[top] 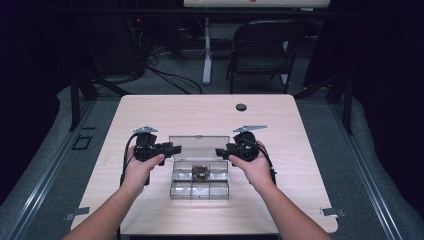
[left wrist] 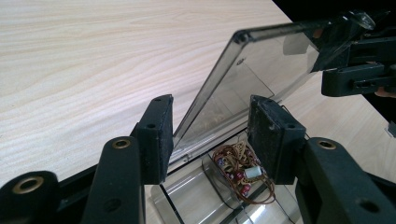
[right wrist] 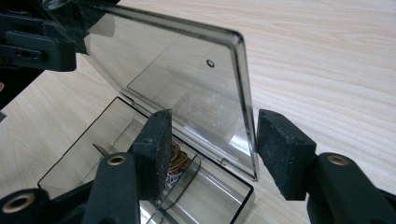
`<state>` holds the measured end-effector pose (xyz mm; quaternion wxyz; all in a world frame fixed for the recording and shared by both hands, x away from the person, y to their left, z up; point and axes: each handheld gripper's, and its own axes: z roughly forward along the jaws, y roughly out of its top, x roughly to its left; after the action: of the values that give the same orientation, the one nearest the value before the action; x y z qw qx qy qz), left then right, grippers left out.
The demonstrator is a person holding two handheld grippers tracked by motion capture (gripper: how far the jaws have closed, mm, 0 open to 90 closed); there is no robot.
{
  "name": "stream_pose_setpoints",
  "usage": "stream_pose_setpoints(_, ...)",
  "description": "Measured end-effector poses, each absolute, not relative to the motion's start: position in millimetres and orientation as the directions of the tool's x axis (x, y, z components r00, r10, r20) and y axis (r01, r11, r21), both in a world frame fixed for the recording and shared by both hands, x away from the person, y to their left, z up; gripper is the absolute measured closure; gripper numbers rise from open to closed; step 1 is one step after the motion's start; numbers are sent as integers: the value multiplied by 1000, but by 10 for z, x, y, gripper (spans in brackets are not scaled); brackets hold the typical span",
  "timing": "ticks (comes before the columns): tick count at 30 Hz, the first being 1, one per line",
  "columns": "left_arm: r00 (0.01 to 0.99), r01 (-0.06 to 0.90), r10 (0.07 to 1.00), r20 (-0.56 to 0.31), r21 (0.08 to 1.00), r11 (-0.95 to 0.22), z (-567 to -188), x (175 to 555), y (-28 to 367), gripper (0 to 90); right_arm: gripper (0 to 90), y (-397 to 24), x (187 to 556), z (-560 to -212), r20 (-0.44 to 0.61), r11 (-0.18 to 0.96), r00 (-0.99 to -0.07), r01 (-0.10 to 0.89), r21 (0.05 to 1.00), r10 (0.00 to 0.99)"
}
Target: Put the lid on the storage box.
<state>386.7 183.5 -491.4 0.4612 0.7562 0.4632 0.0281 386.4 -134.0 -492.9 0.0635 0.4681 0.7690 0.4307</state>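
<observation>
On the pale wooden table (top: 150, 115), the left gripper (top: 172, 148) sits at the left end of a clear plastic organizer box (top: 200, 187), whose hinged lid (top: 199, 148) stands raised behind the compartments. In the left gripper view its 2 black jaws are spread wide with the left edge of the lid (left wrist: 205, 100) running up between them; neither pad appears to press on the plastic, so it holds nothing yet. A bundle of small electronic parts and brown wire (left wrist: 240, 170) lies in the middle compartment of the back row, just in front of the hinge. Moving right, the box stands near the table's front edge, midway between both hands, and the parts bundle (top: 200, 172) shows as a dark clump at its centre. At the right end, the right gripper (top: 220, 151) mirrors the left: in the right gripper view its jaws are likewise wide apart, straddling the lid's right edge (right wrist: 245, 93) without clamping it. The work in hand looks like swinging the lid, probably shut. To do that well, both grippers should guide the 2 edges evenly so the thin panel does not twist at the hinge, keeping the pads clear of the parts below. A loose, sliding contact suits better than a hard pinch, because the lid must rotate as it descends, and the box is light enough to skid.
</observation>
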Motion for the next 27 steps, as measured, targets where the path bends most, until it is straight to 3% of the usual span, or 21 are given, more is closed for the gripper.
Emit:
stream_pose_setpoints(19, 606, 645, 710, -358, 743, -176, -4836, 3717, 1851, 520, 463, -1353, 3776, -4927, 292, 208, -570, 653, 729, 768)
stream_pose_setpoints(27, 622, 614, 721, -306, 761, -207, -4763, 3627, 1891, 570, 463, -1367, 3762, -4948, 292, 214, -573, 656, 724, 766)
